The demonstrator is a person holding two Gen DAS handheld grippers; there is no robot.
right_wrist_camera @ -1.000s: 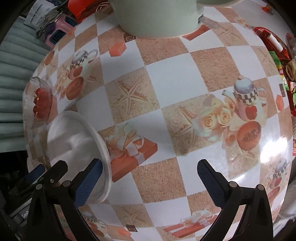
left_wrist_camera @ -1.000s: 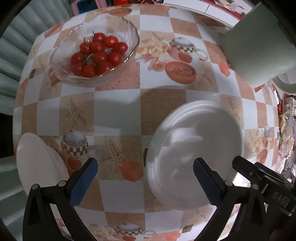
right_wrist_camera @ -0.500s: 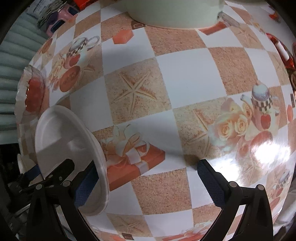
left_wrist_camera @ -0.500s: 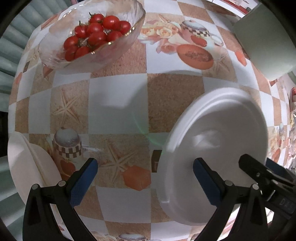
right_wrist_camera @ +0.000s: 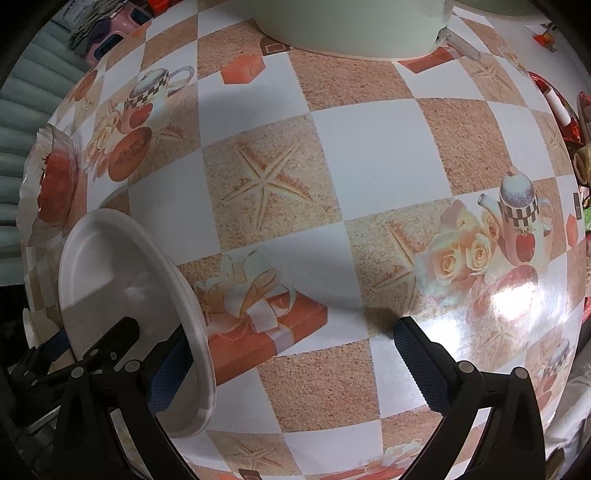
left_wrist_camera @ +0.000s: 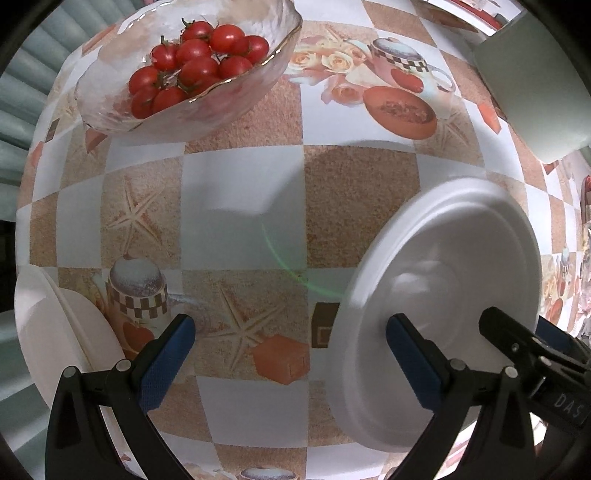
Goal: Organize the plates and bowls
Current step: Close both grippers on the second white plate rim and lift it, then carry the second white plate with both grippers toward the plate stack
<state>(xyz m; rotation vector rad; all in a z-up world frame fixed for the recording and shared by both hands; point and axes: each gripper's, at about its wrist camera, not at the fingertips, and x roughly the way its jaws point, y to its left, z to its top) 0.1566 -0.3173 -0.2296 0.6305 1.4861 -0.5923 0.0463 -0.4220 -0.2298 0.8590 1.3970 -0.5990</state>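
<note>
A white foam plate [left_wrist_camera: 447,306] lies on the checked tablecloth under the right finger of my open left gripper [left_wrist_camera: 291,358]. It also shows at the left of the right wrist view [right_wrist_camera: 122,291], in front of the left finger of my open right gripper [right_wrist_camera: 291,365]. Whether it is raised off the table I cannot tell. A second white plate [left_wrist_camera: 55,336] sits at the table's left edge. A glass bowl [left_wrist_camera: 236,92] of cherry tomatoes [left_wrist_camera: 195,70] stands at the far left.
A large pale green container [right_wrist_camera: 351,26] stands at the far side of the table, also at the upper right of the left wrist view [left_wrist_camera: 535,92]. Packets and small items [right_wrist_camera: 561,110] crowd the right edge. Pink objects [right_wrist_camera: 107,40] lie far left.
Both views have drawn closer to the table. The white plate has shifted right and grown larger in the left wrist view. The tomato bowl has moved toward the top of the frame.
</note>
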